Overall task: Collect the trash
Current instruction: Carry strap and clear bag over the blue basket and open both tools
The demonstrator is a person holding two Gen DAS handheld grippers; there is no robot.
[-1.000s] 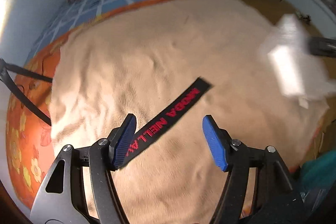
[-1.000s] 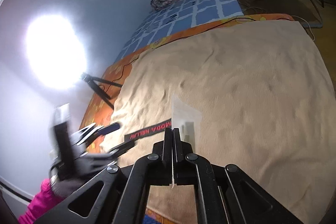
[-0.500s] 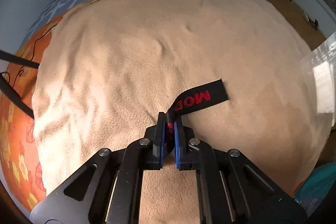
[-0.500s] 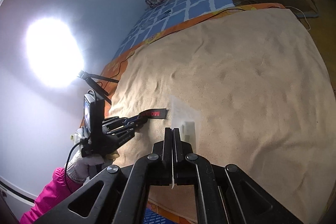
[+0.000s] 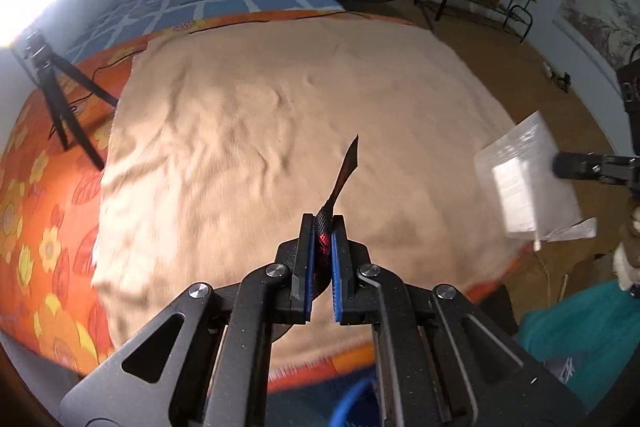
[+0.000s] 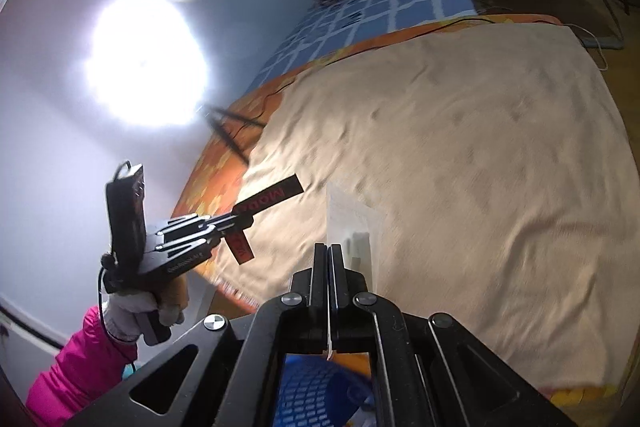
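Carry step in hand. Left gripper [image 5: 323,227] pinches the black woven strap with red lettering [image 6: 267,198], held clear above the beige blanket [image 5: 248,131], frame centre. Right gripper [image 6: 328,259] is pressed together on the clear plastic sleeve [image 5: 526,175], right edge. Next move, as judged: bring both over the blue mesh basket [image 6: 316,393], bottom centre, just past the blanket's near edge, then release. Blanket bare; room is open.

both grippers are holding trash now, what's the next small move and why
Probably carry both pieces back and down over the blue basket below the grippers. The left gripper is shut on the black strap, lifted off the blanket, and the right gripper is shut on the clear wrapper, so nothing shows left on the blanket to collect.
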